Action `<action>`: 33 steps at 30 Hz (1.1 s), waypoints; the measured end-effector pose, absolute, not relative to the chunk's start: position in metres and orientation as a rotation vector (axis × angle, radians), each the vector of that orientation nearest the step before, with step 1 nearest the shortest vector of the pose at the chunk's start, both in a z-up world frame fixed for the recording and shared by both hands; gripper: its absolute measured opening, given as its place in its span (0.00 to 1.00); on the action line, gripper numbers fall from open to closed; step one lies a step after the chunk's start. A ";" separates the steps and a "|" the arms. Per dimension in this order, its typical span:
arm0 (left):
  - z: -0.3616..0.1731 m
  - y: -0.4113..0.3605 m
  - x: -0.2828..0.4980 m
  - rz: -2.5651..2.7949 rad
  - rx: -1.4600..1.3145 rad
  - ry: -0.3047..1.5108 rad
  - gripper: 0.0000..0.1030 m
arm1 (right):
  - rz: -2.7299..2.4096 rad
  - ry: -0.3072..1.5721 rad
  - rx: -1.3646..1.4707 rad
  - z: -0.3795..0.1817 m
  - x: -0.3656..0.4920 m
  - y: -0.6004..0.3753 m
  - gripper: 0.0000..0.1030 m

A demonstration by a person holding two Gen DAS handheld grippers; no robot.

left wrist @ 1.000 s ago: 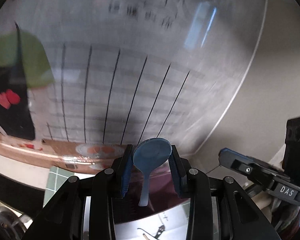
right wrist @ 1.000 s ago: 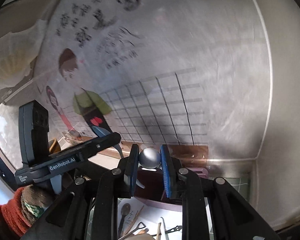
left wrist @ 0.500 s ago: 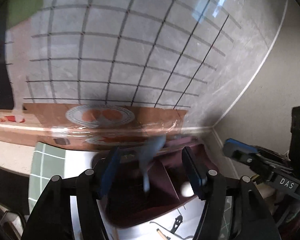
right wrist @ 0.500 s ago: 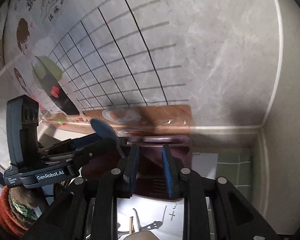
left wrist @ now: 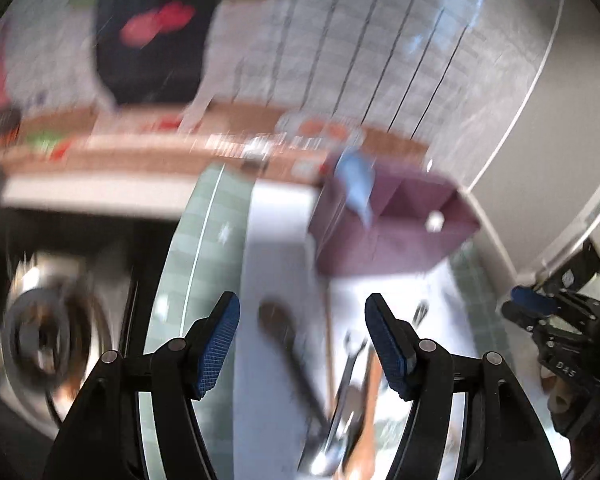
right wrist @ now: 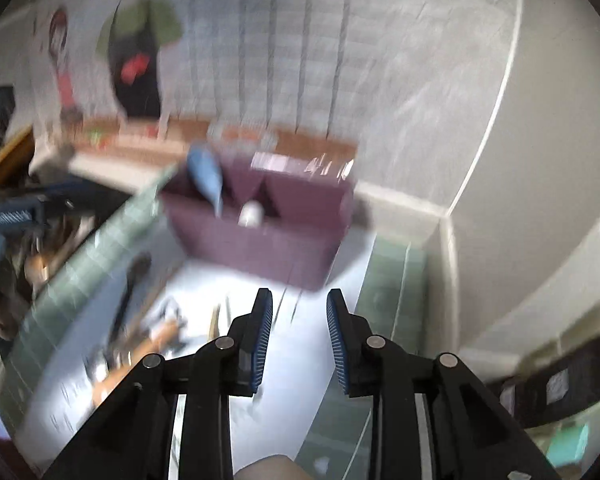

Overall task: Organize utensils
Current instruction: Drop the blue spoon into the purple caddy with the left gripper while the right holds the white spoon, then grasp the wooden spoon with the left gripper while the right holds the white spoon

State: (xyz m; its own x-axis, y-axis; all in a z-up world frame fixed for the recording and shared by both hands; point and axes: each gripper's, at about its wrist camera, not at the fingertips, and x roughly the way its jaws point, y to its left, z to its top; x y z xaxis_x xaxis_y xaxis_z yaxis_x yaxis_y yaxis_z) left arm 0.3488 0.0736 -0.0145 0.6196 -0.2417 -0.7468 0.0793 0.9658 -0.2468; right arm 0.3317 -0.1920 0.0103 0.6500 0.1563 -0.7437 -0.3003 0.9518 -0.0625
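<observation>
Both jaws empty above the counter (right wrist: 300, 360)

We see the blue spoon (left wrist: 354, 184) standing in the purple organizer (left wrist: 396, 236); left gripper (left wrist: 302, 340) jaws just spread wide, right gripper (right wrist: 299, 336) jaws just parting.

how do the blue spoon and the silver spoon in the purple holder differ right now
The blue spoon stands tall, its bowl rising above the rim of the purple holder; the silver spoon sits low, with only a pale rounded end showing. The blue spoon is in the holder's left compartment, the silver spoon in the one beside it. Both are inside the holder, and no hand-held gripper touches either.
</observation>
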 end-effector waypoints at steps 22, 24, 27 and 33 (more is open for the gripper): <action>-0.062 0.055 0.275 -0.258 -0.133 0.963 0.64 | 0.369 1.096 -0.028 -0.095 0.355 -0.169 0.08; -0.064 0.037 0.281 -0.294 -0.087 0.973 0.64 | 0.348 1.101 0.011 -0.095 0.342 -0.180 0.08; -0.067 0.012 0.294 -0.356 -0.039 1.006 0.63 | 0.315 1.107 0.083 -0.097 0.322 -0.202 0.08; -0.081 -0.027 0.329 -0.428 0.022 1.081 0.41 | 0.278 1.098 0.138 -0.098 0.282 -0.229 0.08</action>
